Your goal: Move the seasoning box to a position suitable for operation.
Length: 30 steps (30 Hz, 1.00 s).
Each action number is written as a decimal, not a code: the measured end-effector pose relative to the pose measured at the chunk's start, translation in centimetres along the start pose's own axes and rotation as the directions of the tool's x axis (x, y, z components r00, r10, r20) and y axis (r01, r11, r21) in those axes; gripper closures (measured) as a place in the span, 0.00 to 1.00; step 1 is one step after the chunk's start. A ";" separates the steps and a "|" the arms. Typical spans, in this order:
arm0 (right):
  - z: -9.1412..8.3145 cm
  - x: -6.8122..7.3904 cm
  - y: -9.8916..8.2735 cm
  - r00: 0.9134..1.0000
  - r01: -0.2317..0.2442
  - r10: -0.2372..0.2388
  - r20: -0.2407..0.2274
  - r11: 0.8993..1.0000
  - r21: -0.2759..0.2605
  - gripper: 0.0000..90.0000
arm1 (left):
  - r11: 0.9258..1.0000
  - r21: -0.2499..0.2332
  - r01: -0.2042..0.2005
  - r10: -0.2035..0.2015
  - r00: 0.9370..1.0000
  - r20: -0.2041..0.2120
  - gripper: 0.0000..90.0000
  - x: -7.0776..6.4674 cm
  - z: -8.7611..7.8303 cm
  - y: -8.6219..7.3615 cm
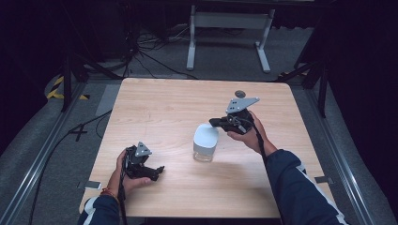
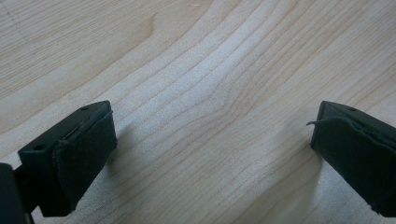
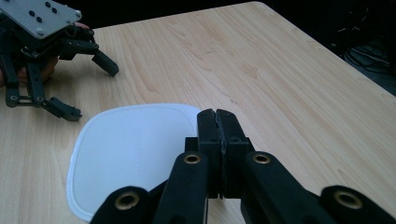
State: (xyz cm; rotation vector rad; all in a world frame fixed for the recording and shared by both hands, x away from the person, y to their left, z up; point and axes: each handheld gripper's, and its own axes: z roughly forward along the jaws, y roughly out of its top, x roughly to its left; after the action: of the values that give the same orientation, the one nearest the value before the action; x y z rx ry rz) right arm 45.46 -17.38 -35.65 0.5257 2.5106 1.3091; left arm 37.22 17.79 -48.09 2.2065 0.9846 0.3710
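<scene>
My left gripper [image 1: 157,171] sits nearest me at seven o'clock on the wooden table [image 1: 164,108], its jaws spread wide over bare wood with nothing between them. At the table's centre stands a clear container [image 1: 205,143] with a white lid [image 3: 128,154] on it. Just past it, at two o'clock from the container, my right gripper [image 1: 213,123] hovers beside the lid's edge, its jaws pressed together on nothing.
</scene>
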 end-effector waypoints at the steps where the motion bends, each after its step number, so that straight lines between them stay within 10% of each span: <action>1: 0.2 0.0 0.0 1.000 -0.002 0.002 -0.004 1.000 0.000 1.00 | 1.000 0.005 -0.001 0.001 1.000 -0.001 0.00 0.0 0.0 0.0; 22: 1.6 -0.1 0.2 1.000 -0.007 0.007 0.012 1.000 0.022 1.00 | 1.000 -0.001 -0.004 0.004 1.000 0.001 0.02 0.0 -0.1 0.1; 30: 1.7 -0.5 -0.1 0.999 -0.017 0.016 0.030 1.000 0.022 1.00 | 0.997 -0.072 -0.040 0.044 0.997 0.055 0.44 -1.3 -1.0 1.5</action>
State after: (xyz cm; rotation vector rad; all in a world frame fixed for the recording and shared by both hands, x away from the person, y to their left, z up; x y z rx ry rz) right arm 46.58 -16.44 -36.63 0.5678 2.5046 1.2704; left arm 36.73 16.58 -46.32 2.1648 0.8825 0.3551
